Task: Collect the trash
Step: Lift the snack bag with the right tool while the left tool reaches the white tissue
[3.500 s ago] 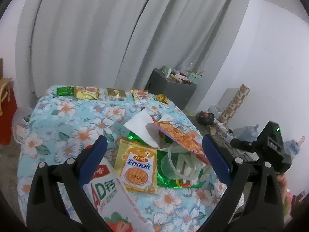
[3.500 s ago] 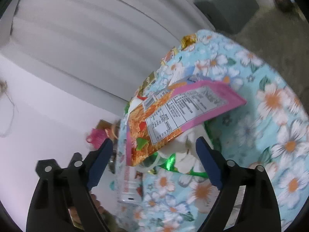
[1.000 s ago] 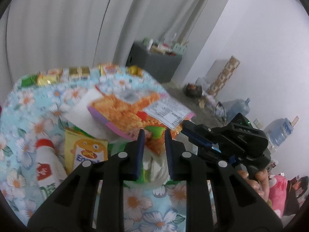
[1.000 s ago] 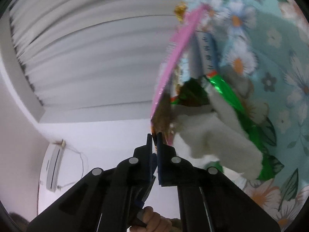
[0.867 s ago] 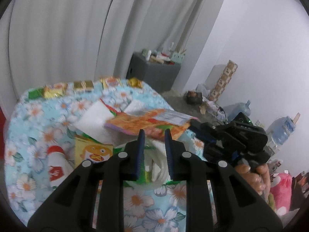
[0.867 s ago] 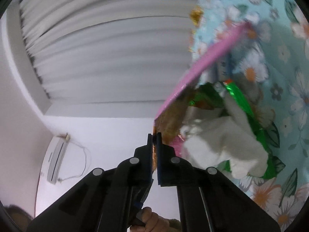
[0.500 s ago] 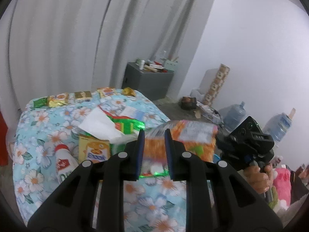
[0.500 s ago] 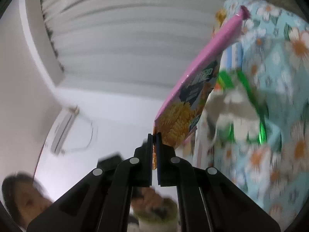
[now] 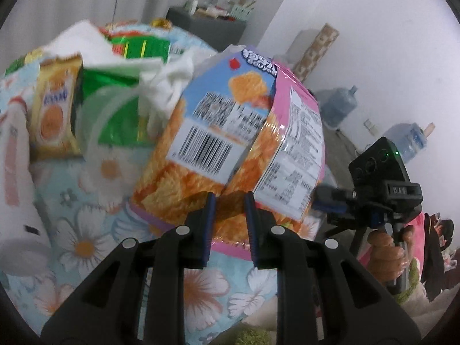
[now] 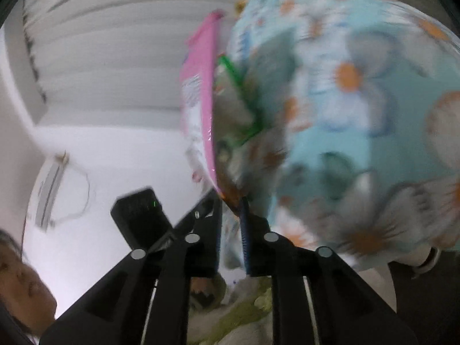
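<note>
We see the left gripper (image 9: 228,201) with its jaws narrow, the blue pads closed on the lower edge of the orange-and-pink snack bag (image 9: 230,143). The bag stands roughly upright in front of the gripper, barcode and nutrition panel facing the left wrist camera, above the near edge of the bench (image 9: 95,230), which is covered by a light blue cloth with white and orange flowers.

From the right wrist view, the right gripper (image 10: 231,201) has its jaws opening. A corner of the same snack bag (image 10: 198,86) lies between its fingertips; the view is blurred, so we cannot tell whether the pads still press on it. In the left wrist view the right gripper (image 9: 330,198) sits at the right side of the bag, held by a hand (image 9: 385,250).

Behind the bag, further in on the bench, we note the rest of the trash pile: a green foil wrapper (image 9: 115,97), crumpled white tissue (image 9: 161,77), a clear plastic cup (image 9: 97,115) and a yellow Enaak packet (image 9: 54,109). A white bottle (image 9: 17,172) lies toward the left edge of the bench, blurred. All of these rest on the cloth, close together.

Off the bench, we see a dark cabinet (image 9: 207,26) by the curtain and two water jugs (image 9: 339,106) near the wall.
</note>
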Motion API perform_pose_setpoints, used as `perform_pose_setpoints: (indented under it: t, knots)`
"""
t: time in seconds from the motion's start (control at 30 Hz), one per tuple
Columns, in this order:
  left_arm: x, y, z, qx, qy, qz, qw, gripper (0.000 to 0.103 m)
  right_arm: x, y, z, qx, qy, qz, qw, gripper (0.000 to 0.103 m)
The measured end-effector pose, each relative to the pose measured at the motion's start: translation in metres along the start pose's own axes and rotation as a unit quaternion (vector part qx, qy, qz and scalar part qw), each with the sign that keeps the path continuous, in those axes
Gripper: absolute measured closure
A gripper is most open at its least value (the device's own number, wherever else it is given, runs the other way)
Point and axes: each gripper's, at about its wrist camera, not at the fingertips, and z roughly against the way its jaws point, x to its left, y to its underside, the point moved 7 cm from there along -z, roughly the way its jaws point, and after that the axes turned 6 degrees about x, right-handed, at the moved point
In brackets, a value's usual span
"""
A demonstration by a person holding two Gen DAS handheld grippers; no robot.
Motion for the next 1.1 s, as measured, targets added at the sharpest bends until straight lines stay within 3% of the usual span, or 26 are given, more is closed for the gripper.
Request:
perform_pose_setpoints:
  t: [0.2, 0.4, 0.6, 0.8, 1.03, 1.1]
  knots:
    - [0.007, 0.001, -0.002, 0.002, -0.005, 0.007, 1.0000, 0.084, 0.008, -0.016, 0.004, -0.026, 0.005, 0.011, 1.000, 0.077]
    - [0.005, -0.001, -0.006, 0.005, -0.006, 0.013, 0.9999, 0.084, 0.016, -0.024, -0.010, -0.044, 0.029, 0.024, 0.998, 0.077]
    - [0.000, -0.001, 0.013, -0.029, -0.005, 0.000, 0.9996, 0.084, 0.041, -0.013, -0.009, -0.044, 0.011, 0.061, 0.997, 0.096]
    - [0.006, -0.008, 0.043, -0.077, -0.012, 0.006, 0.9969, 0.084, 0.067, -0.004, 0.008, -0.047, 0.010, 0.114, 0.992, 0.099]
    - [0.021, -0.016, 0.053, -0.090, -0.014, 0.030, 0.9954, 0.083, 0.053, 0.006, 0.047, -0.061, 0.017, 0.121, 0.991, 0.099]
    - [0.020, -0.018, 0.055, -0.092, -0.013, 0.033, 0.9952, 0.077, 0.049, 0.005, 0.053, -0.071, 0.015, 0.115, 0.991, 0.099]
